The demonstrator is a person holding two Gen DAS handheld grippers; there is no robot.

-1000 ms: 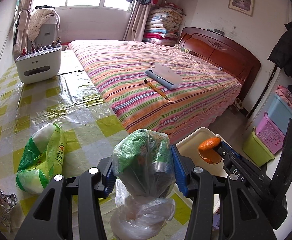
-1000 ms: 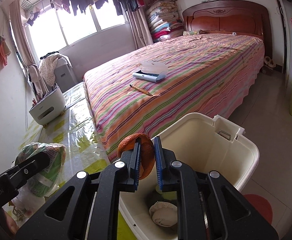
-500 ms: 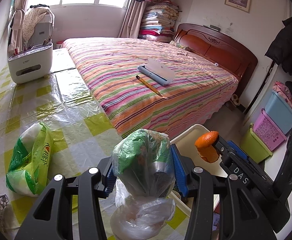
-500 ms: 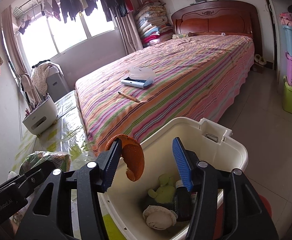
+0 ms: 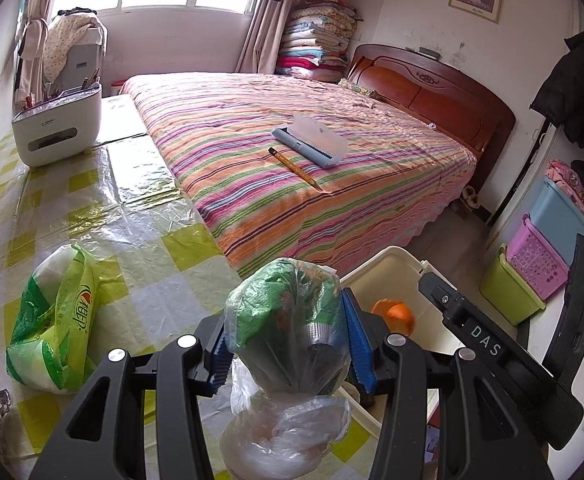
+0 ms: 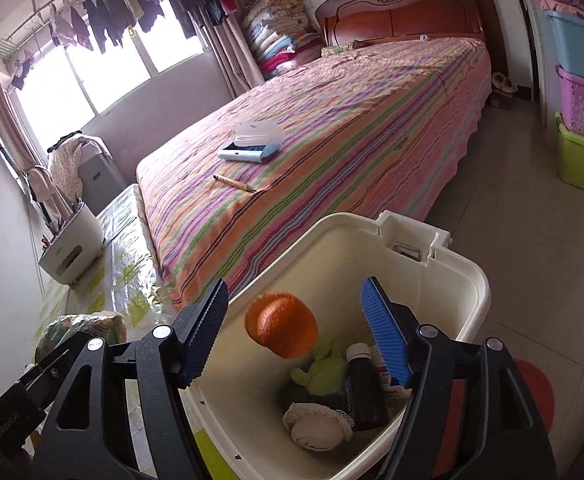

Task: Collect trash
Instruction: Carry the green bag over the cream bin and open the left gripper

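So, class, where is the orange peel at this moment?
In the right wrist view the orange peel is in mid-air between the opening right tongs, touching neither pad, over the white bin beside the bed.

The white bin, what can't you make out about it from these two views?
- White bin, right wrist view: near corner cut off by the frame's bottom edge and the right gripper, jaws opening.
- Left wrist view: the bagged trash clamped in the left gripper hides the bin's contents except orange peel.
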